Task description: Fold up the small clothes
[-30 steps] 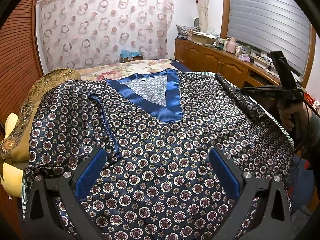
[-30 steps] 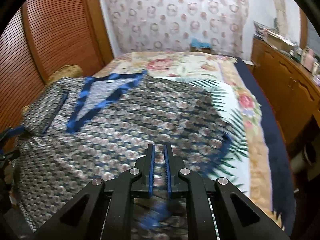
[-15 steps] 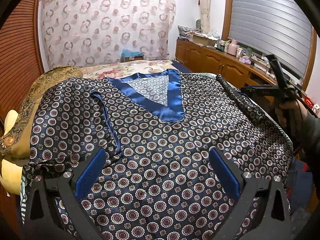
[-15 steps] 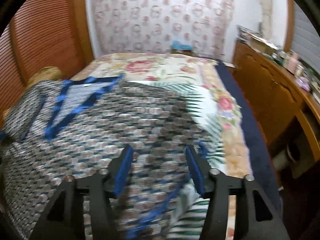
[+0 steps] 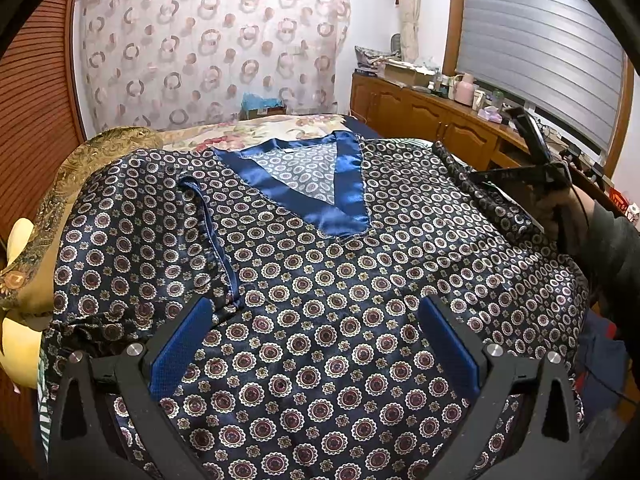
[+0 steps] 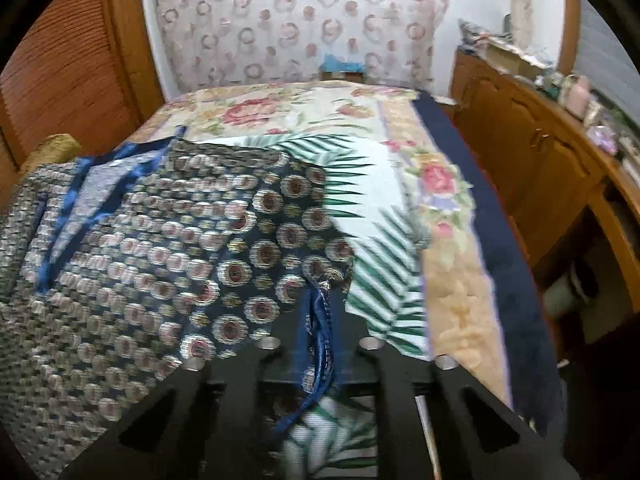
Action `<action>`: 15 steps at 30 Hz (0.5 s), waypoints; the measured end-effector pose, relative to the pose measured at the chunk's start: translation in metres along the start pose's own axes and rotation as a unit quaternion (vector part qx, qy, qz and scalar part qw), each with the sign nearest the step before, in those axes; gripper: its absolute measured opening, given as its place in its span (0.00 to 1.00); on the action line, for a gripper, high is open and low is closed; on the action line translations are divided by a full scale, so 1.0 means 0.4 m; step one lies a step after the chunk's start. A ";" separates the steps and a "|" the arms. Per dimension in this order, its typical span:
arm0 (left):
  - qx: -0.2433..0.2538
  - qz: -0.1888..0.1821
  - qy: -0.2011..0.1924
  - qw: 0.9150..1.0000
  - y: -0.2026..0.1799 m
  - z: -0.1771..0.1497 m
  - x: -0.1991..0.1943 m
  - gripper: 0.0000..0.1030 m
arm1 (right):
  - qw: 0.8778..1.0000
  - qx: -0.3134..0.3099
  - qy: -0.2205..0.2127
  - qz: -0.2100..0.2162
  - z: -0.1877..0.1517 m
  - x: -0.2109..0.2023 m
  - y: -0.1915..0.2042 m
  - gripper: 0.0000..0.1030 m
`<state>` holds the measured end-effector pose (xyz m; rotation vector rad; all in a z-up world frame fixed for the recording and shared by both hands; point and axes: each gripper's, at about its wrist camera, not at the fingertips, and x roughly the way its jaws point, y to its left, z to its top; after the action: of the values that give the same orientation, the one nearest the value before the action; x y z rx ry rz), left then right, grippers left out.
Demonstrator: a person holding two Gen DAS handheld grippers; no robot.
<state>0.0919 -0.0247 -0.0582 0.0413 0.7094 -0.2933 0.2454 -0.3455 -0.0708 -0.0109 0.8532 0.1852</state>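
Right wrist view: patterned satin top point(image 6: 168, 248) spread flat on bed point(image 6: 452, 304), neckline far, sleeve edge pinched between closing jaws of right gripper point(image 6: 320, 320). Left gripper point(image 5: 316, 340) wide open over hem, holding nothing; right hand nearer sleeve.

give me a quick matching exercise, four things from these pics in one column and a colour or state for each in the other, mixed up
Things:
1. left hand-held gripper
2. right hand-held gripper
3. neckline trim
4. cabinets

Colour or state:
a. plain shiny blue
b. closing on the patterned garment's sleeve edge
c. brown wood
d. jaws wide apart over the garment

Pairs: 1-d, 2-b, 3-a, 4-c
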 end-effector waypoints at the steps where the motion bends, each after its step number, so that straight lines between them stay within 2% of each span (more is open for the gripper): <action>1: 0.000 0.001 -0.001 1.000 0.001 0.001 -0.001 1.00 | 1.000 0.000 -0.003 0.011 0.002 -0.016 0.007 0.08; 4: 0.000 0.002 -0.003 1.000 0.007 0.006 -0.004 1.00 | 0.999 -0.009 -0.018 0.042 0.018 -0.036 0.054 0.07; 9: 0.001 0.008 -0.003 1.000 0.022 0.018 -0.004 1.00 | 0.993 -0.058 -0.046 0.091 0.050 -0.082 0.182 0.07; 13: -0.001 0.014 -0.007 1.000 0.037 0.035 0.000 1.00 | 0.988 -0.073 -0.053 0.127 0.071 -0.080 0.249 0.08; 14: -0.003 0.014 -0.008 1.000 0.042 0.039 0.001 1.00 | 0.987 -0.077 -0.055 0.129 0.076 -0.077 0.262 0.10; 15: -0.006 0.013 -0.009 1.000 0.049 0.044 0.002 1.00 | 0.987 -0.080 -0.055 0.130 0.081 -0.073 0.270 0.17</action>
<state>0.1091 -0.0086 -0.0465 0.0368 0.6926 -0.2643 0.2329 -0.2410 -0.0205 -0.0390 0.7252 0.4960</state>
